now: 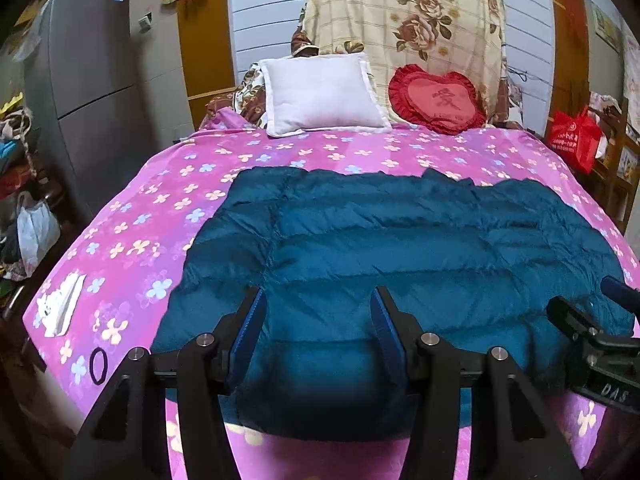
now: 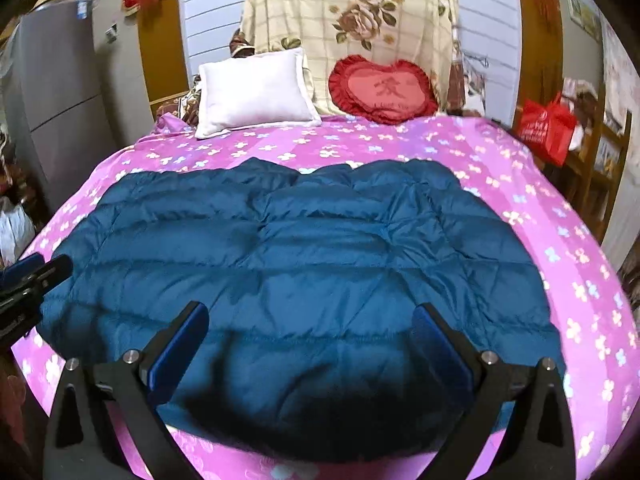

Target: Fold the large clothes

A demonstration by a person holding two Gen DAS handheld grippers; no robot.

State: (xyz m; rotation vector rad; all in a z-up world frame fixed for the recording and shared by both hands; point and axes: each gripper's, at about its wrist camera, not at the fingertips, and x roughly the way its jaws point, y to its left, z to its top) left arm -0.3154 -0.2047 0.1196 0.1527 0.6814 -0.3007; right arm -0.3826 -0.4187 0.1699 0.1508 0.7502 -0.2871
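Note:
A large teal quilted down jacket (image 1: 400,248) lies spread flat on the pink flowered bedsheet (image 1: 152,208); it also shows in the right wrist view (image 2: 300,248). My left gripper (image 1: 318,300) is open and empty, hovering above the jacket's near edge on its left half. My right gripper (image 2: 310,316) is open wider and empty, above the near edge on the right half. The right gripper shows at the right edge of the left wrist view (image 1: 600,332), and the left gripper at the left edge of the right wrist view (image 2: 28,284).
A white pillow (image 1: 320,94) and a red heart cushion (image 1: 438,98) lie at the head of the bed. A white cloth (image 1: 60,306) and a dark hair tie (image 1: 98,365) lie on the sheet at left. A grey fridge (image 1: 92,92) stands left, a red bag (image 1: 576,138) right.

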